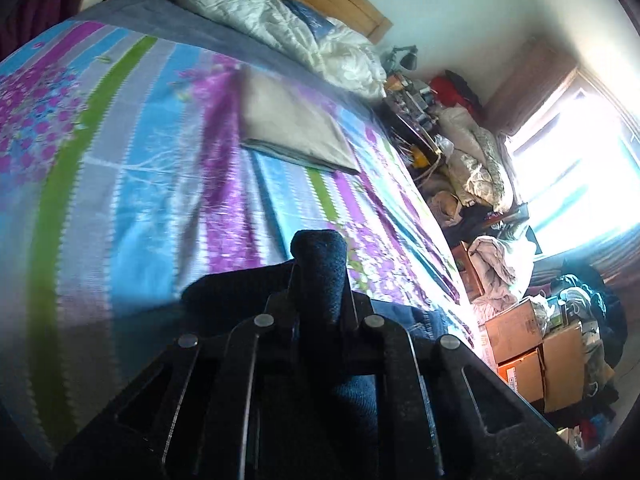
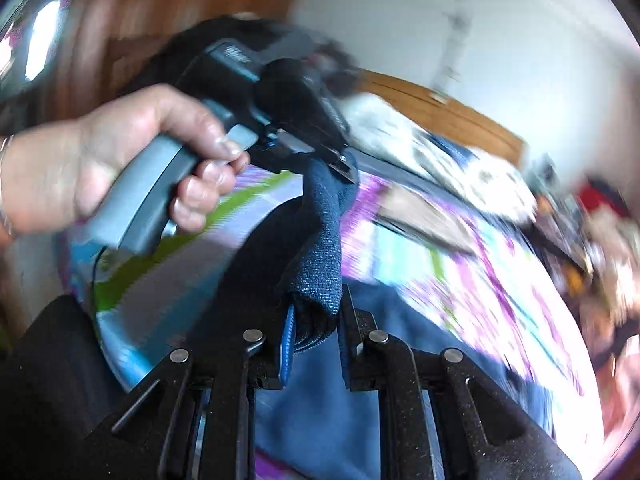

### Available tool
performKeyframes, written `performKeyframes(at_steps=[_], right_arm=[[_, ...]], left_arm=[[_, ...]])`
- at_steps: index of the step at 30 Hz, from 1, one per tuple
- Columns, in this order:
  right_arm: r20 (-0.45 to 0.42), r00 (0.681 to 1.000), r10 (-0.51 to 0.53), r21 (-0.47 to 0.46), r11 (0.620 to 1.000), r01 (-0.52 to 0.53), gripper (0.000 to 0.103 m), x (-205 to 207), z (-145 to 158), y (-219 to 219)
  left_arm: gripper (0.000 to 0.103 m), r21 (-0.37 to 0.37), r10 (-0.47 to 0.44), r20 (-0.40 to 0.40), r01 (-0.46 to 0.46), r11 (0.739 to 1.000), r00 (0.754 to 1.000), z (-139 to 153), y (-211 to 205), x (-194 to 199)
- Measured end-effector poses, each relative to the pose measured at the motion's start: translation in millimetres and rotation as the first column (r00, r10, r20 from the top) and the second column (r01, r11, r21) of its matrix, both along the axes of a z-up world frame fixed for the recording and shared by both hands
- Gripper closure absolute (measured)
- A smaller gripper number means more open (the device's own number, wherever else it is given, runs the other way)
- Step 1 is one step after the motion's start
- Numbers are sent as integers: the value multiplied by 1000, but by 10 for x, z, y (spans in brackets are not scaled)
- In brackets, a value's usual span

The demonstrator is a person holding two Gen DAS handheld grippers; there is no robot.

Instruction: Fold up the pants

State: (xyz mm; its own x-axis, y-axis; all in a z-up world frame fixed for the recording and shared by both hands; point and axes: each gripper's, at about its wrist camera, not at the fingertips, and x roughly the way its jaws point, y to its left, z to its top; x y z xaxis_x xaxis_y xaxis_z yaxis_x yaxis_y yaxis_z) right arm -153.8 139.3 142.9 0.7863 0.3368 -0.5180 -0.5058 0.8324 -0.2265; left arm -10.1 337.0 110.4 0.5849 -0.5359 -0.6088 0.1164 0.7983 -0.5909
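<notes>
Above the striped bedspread, both grippers, left gripper and right gripper, pinch bunched dark pants; denim looks heavy, limp; hems likely grip best.

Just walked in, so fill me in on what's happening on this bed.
A person is folding dark blue pants over a bed with a striped floral sheet, using a handheld gripper in each hand. The right gripper is shut on a bunched fold of the fabric, and the left gripper, held in the person's left hand, is shut on another part, so the pants are lifted between them. A tan garment, already folded, lies farther up the bed.
</notes>
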Motion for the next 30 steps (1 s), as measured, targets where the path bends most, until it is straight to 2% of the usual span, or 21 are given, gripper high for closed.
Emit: performKeyframes(at_steps=[4,6,8,12,14,15,17,18,19,21,22,23,24,25,27,28,29,30], right_arm=[[-38,976,-212,82,973,215,85,34,17,-953],[-70,948,-311,118,941,317,85,39,-45,-1412],[-139,904,-404,170,890,424,85,37,-136,-1931],[-298,805,-513,274,762,587,85,15,-418,-2765],[-386,751,-535,334,678,655,85,14,-578,-3136],[-440,723,-533,362,631,686,85,20,-688,-3314],[-554,674,-489,409,545,732,85,55,-917,-3591],[-601,661,-450,437,507,743,85,57,-1028,-3710],[-629,658,-414,473,468,746,85,37,-1105,-3802],[-656,658,-370,518,414,749,85,-31,-1155,-3901],[-670,658,-344,541,380,750,84,-82,-1166,-3975],[-684,663,-304,577,330,747,84,-134,-1173,-4037],[-688,676,-265,616,278,737,84,-200,-1174,-4086],[-691,679,-247,631,252,734,84,-241,-1176,-4124],[-728,640,-244,592,248,767,85,-249,-1278,-4167],[-750,623,-223,584,220,781,86,-260,-1395,-4269],[-759,624,-184,603,162,781,86,-251,-1459,-4354],[-763,627,-158,614,128,779,86,-276,-1472,-4403]], left_arm=[[90,56,-97,0,97,994,995,-62,-1139,227],[90,67,-158,-19,159,985,987,-164,-1723,325],[90,82,-212,-64,217,973,975,-336,-2320,410],[90,123,-283,-142,300,946,949,-674,-3212,457],[89,149,-309,-174,335,930,935,-831,-3550,481],[87,155,-320,-196,352,923,927,-915,-3706,503],[71,184,-372,-196,406,895,908,-1052,-3968,527],[63,214,-389,-190,424,880,902,-1079,-4045,537],[63,220,-387,-205,428,877,899,-1090,-4058,577],[64,191,-358,-196,394,899,913,-957,-3951,612],[59,183,-333,-141,356,916,932,-797,-3849,602],[53,183,-320,-99,333,925,942,-694,-3787,596],[34,196,-306,-55,311,930,950,-556,-3698,596],[19,217,-294,-18,291,932,956,-465,-3595,578],[15,258,-281,65,256,932,958,-370,-3340,497],[16,278,-278,83,245,929,957,-397,-3235,463],[16,305,-267,81,231,924,960,-461,-3110,443],[17,328,-249,63,215,920,966,-557,-2997,429]])
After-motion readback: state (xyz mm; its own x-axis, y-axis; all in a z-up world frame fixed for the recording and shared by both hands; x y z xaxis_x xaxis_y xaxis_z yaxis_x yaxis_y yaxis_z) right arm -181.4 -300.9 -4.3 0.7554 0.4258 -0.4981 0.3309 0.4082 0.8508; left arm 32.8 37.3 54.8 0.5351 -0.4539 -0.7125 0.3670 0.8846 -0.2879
